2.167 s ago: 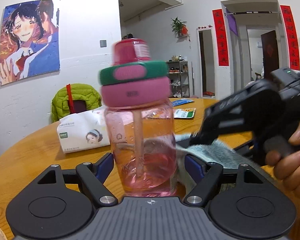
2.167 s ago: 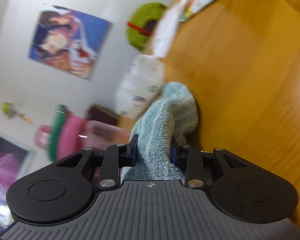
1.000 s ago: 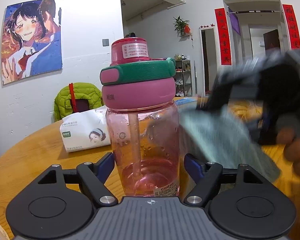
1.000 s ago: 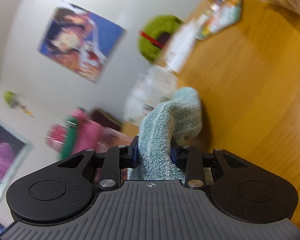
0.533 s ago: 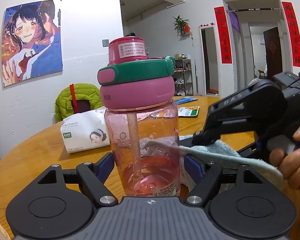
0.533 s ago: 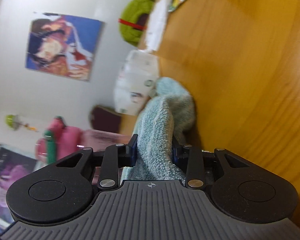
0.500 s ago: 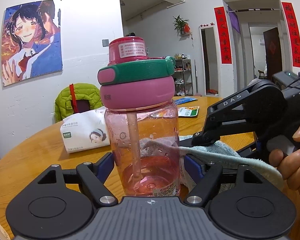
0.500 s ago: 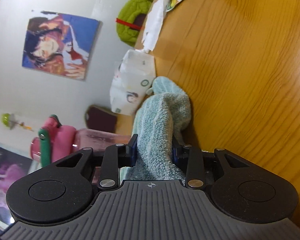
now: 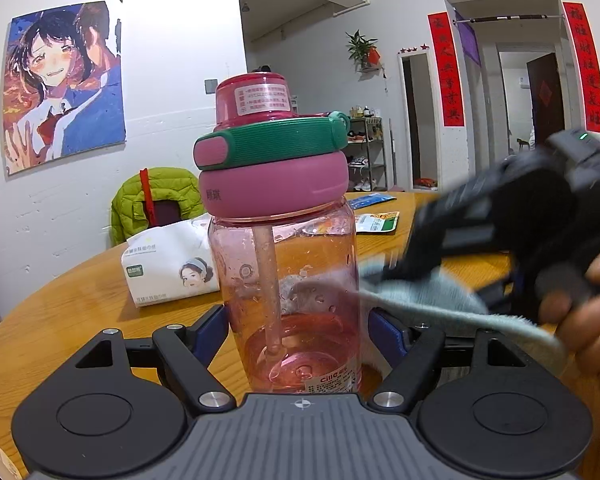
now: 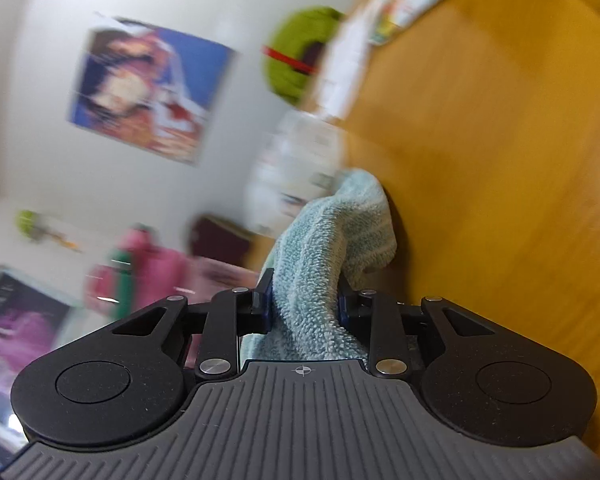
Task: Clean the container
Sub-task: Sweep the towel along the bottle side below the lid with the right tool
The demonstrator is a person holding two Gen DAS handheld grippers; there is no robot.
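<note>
A clear pink bottle (image 9: 288,280) with a pink lid, a green strap and a straw stands upright on the wooden table (image 9: 60,320). My left gripper (image 9: 300,328) is shut on its lower body, one blue pad on each side. A light blue-green cloth (image 10: 332,240) is pinched between the pads of my right gripper (image 10: 304,304), whose jaws are closing on it. In the left wrist view the cloth (image 9: 432,300) lies against the bottle's right side, with the blurred right gripper and a hand (image 9: 592,320) behind it. The right wrist view shows the bottle (image 10: 148,264) blurred at the left.
A white tissue pack (image 9: 168,272) lies behind the bottle on the left. Flat snack packets (image 9: 376,222) lie further back. A green jacket (image 9: 156,196) hangs on a chair at the table's far edge. A doorway and shelves are far behind.
The right gripper came down with the cloth to the bottle's right side and is now blurred in motion there. The left gripper and the bottle have stayed put.
</note>
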